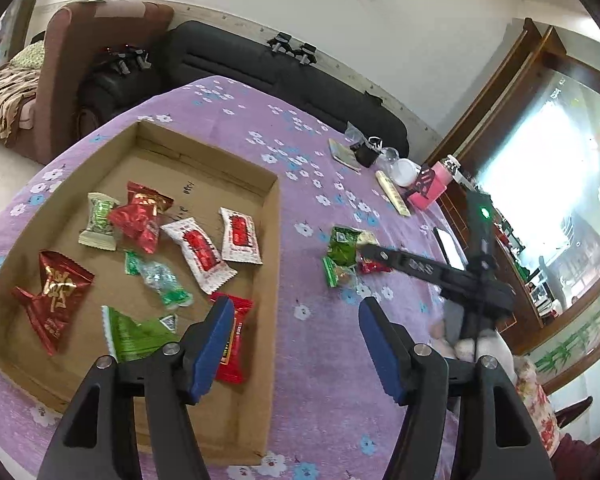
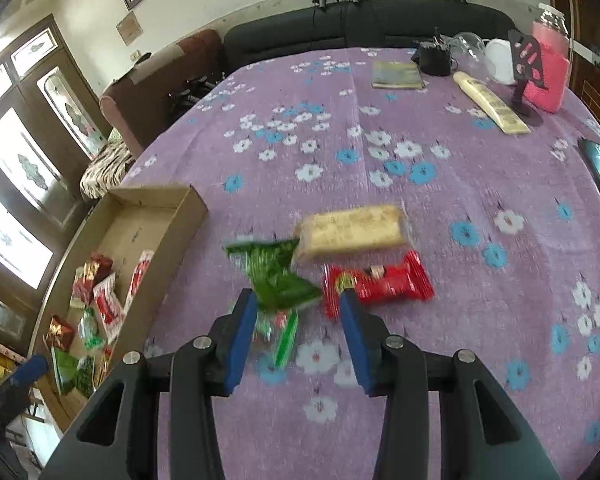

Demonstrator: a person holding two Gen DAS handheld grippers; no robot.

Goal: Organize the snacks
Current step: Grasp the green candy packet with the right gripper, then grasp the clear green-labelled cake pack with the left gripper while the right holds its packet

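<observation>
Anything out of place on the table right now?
Yes. Four snacks still lie on the cloth outside the box: a green pack, a beige bar, a red pack and a small clear-green candy. The right gripper is open just above them.

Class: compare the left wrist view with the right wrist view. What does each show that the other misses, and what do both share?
Only the left wrist view shows the whole floor of the cardboard box and the right gripper from outside. Only the right wrist view shows the yellowish packet plainly and the red packet whole. Both share the purple tablecloth and the green packet.
</observation>
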